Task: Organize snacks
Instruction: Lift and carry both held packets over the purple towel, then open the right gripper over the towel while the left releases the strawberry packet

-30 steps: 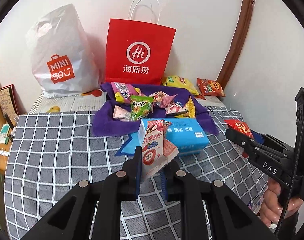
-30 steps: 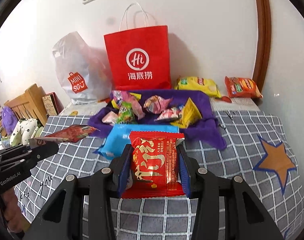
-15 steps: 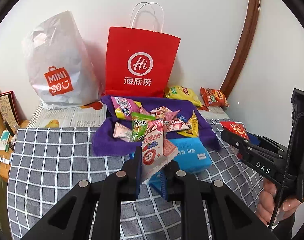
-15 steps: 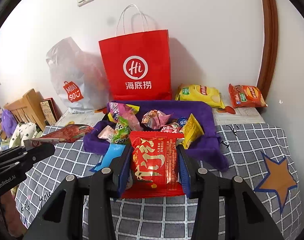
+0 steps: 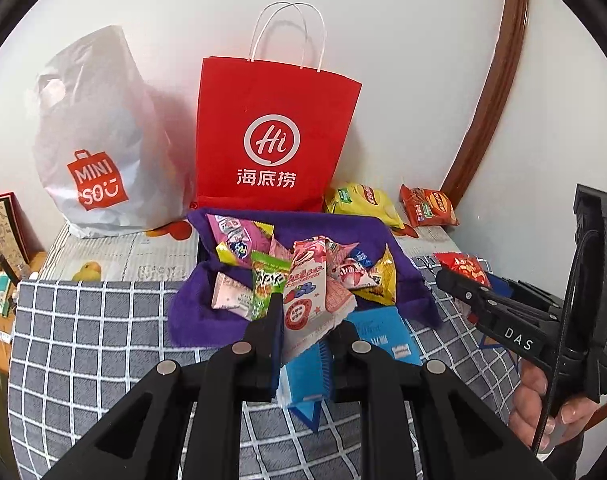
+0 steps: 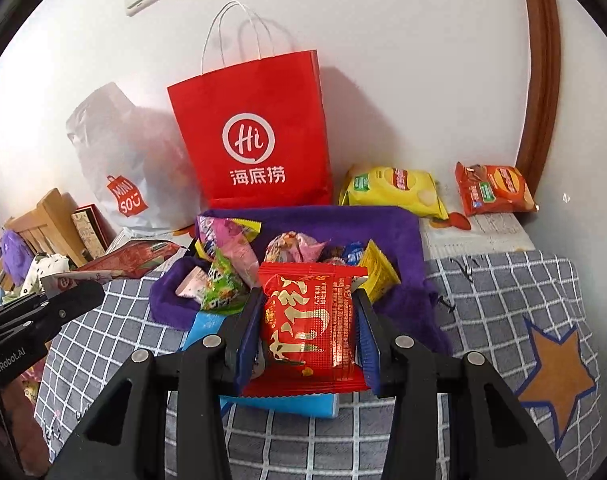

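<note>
The left gripper [image 5: 301, 344] is clamping a pink-and-white snack packet [image 5: 309, 300] between its blue-padded fingers, the packet standing tilted above the near edge of the purple tray [image 5: 303, 224]. The right gripper [image 6: 309, 336] is gripping a red snack packet [image 6: 309, 320] flat between its pads, holding it upright in front of the same tray. Both packets are hanging clear of the bench [image 5: 95, 320], which is wearing a grey checked cloth with an orange star [image 6: 555, 376] printed toward the right side. A blue packet [image 5: 387, 336] is lying on the cloth just in front of the tray, under both grippers. Inside the purple tray a heap of small snacks is sitting: a pink bag [image 6: 231, 240], a green packet [image 6: 223, 292], and a yellow packet [image 6: 377, 272] leaning against the right part. Behind the tray a red paper bag [image 5: 275, 132] with white handles is standing upright against the wall, with a white plastic bag [image 5: 95, 140] beside it on the left. A yellow chip bag [image 6: 395, 188] and an orange chip bag [image 6: 493, 188] are lying near the wall to the right of the red bag, apart from each other.
</note>
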Demonstrator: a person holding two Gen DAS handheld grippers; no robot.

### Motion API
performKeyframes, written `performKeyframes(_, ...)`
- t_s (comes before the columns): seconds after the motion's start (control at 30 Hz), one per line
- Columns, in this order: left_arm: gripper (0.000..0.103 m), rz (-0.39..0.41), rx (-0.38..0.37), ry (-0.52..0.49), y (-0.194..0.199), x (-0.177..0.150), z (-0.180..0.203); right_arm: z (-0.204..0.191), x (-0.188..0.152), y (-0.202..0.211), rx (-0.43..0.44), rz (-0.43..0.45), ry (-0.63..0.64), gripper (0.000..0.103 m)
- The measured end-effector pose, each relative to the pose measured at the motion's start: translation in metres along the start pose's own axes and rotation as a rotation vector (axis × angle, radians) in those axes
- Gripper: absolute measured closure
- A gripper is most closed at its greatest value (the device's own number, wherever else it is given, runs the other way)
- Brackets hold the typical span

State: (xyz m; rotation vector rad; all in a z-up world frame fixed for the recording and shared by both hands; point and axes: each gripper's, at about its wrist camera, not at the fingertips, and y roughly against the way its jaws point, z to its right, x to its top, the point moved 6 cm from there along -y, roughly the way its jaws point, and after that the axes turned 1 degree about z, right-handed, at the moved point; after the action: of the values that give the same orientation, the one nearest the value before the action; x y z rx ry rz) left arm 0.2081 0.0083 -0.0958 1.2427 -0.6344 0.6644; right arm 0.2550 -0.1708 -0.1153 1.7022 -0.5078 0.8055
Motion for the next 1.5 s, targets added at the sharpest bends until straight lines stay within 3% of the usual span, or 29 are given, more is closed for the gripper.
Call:
performKeyframes(0.67,0.088,0.019,0.001,0.036,-0.051,0.064,-0.038,0.003,0.072,-0.067,0.015,0.006,-0.004,0.06)
performKeyframes(0.8,0.088,-0.004,-0.028,0.065,-0.071,0.072,-0.043,0.004,0.079,-0.083,0.018,0.001,-0.003,0.06)
performKeyframes(1.17,0.088,-0.057,-0.055,0.064,-0.123,0.076,-0.034,0.015,0.066,-0.14,0.044,-0.129,-0.022,0.06)
performKeyframes(1.5,0.088,-0.11,-0.032,0.059,-0.154,0.064,-0.04,0.03,0.054,-0.159,0.027,-0.184,0.006,0.06)
